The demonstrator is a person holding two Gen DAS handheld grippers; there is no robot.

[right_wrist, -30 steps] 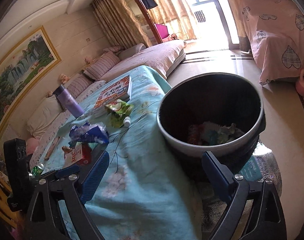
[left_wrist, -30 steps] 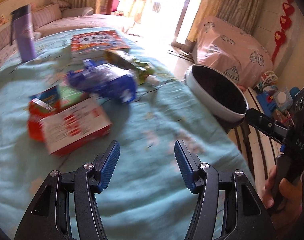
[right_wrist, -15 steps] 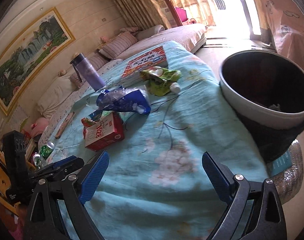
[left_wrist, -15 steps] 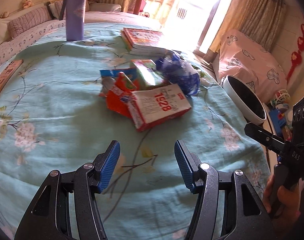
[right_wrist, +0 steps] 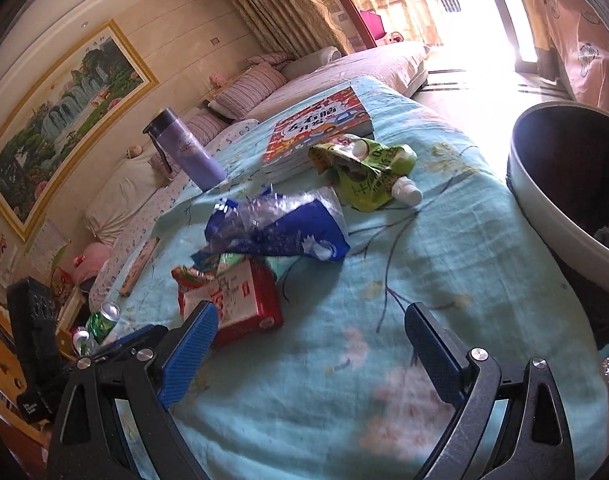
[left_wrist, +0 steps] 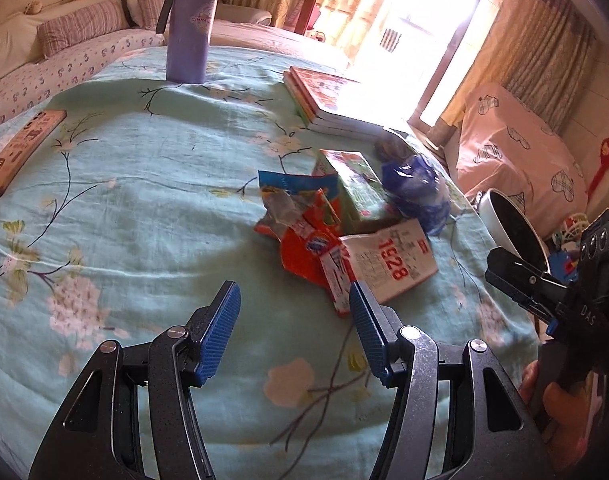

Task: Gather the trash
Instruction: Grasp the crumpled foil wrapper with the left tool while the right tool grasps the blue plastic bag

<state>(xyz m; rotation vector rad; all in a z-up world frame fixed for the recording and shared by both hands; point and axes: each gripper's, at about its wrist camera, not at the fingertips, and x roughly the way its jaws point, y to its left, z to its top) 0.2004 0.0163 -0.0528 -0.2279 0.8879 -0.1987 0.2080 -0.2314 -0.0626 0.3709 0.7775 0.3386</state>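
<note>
A heap of trash lies on the pale blue flowered cloth: a red and white carton marked 1928, an orange wrapper, a green carton and a crumpled blue plastic bag. My left gripper is open just short of the 1928 carton, with nothing between its pads. In the right wrist view the carton, the blue bag and a green spouted pouch lie ahead. My right gripper is open and empty above the cloth. A dark bin with a white rim stands at the right edge.
A purple flask stands at the far side, with a stack of books beside it and a flat box at the left edge. The bin stands off the surface's right edge. A sofa with cushions and a sunlit doorway lie beyond.
Both views have swung away from the bin toward the trash heap. The bin slid to the right edge of the right wrist view, and the heap now lies close ahead of both open grippers.
</note>
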